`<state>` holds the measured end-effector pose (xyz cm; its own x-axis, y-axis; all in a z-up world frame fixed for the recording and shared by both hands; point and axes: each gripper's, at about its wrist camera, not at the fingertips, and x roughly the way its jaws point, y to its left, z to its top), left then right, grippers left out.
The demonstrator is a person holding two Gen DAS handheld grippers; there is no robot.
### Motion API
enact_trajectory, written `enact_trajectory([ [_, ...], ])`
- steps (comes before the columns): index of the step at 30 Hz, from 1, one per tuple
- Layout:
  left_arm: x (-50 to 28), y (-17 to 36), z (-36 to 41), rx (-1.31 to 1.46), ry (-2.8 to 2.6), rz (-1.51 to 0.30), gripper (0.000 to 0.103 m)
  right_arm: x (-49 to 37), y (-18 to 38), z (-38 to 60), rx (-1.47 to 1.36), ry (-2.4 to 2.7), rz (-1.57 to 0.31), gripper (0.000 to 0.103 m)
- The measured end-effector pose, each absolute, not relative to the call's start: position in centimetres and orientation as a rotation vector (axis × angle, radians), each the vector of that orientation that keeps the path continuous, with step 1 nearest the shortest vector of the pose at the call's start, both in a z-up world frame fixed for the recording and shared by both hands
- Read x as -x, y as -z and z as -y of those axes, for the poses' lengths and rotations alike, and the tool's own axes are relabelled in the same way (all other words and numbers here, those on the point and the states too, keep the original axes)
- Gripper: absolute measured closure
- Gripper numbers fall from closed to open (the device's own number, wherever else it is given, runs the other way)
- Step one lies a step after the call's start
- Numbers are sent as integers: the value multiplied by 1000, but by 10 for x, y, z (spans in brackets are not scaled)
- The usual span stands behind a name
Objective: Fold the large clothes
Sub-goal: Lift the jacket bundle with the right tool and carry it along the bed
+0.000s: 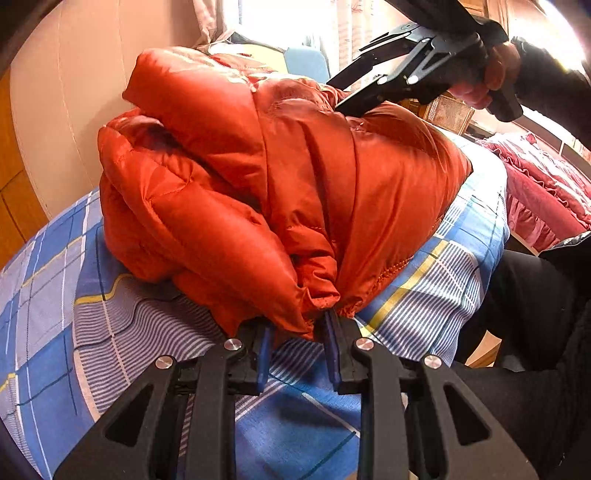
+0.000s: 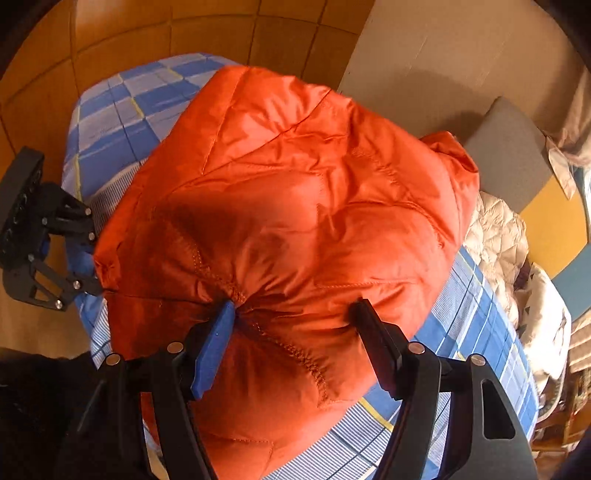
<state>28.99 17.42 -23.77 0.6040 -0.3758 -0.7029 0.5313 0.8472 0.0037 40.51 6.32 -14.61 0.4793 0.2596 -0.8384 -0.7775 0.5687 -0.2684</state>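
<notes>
An orange puffer jacket [image 1: 258, 177] lies bunched in a thick folded bundle on a blue plaid bed sheet [image 1: 74, 332]. My left gripper [image 1: 299, 332] is at the jacket's near hem, jaws apart, with a fold of hem hanging between the blue pads. My right gripper [image 2: 295, 314] is open wide and presses its fingertips down into the top of the jacket [image 2: 295, 206]. The right gripper also shows in the left wrist view [image 1: 354, 99], held by a hand at the jacket's far side. The left gripper shows in the right wrist view [image 2: 88, 266] at the jacket's left edge.
The bed sits against a beige wall [image 1: 55, 110] and wooden panelling [image 2: 184, 29]. A pink quilt [image 1: 546, 192] lies to the right. A white quilted blanket [image 2: 498, 236] and a grey cushion [image 2: 509, 147] lie beyond the jacket. The person's dark-clothed body [image 1: 535, 314] stands beside the bed.
</notes>
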Motion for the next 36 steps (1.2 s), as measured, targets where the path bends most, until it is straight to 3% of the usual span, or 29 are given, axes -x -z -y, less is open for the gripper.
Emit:
enact_trajectory([
  [3,-289,237,-176,-192,516,-756,80,-406,140,-55,621,-696,-863,34],
  [6,-285,234,-173,-203,503,-753,80,-407,136,-31,466,-693,-881,21],
  [13,-280,224,-166,-269,482,-750,80,-409,144,21,157,-679,-937,11],
  [15,-277,221,-166,-269,460,-742,71,-410,151,27,127,-670,-957,11],
  [17,-272,219,-165,-258,437,-730,43,-411,154,25,116,-680,-968,11],
  [21,-260,212,-203,-57,415,-769,25,-413,144,24,139,-670,-928,11],
  [26,-225,214,-258,193,176,-744,26,-421,114,23,138,-600,-810,11],
  [31,-189,220,-276,318,10,-704,26,-460,96,-15,81,-500,-819,12],
  [36,-161,235,-272,374,-64,-712,27,-493,114,-72,135,-480,-947,24],
])
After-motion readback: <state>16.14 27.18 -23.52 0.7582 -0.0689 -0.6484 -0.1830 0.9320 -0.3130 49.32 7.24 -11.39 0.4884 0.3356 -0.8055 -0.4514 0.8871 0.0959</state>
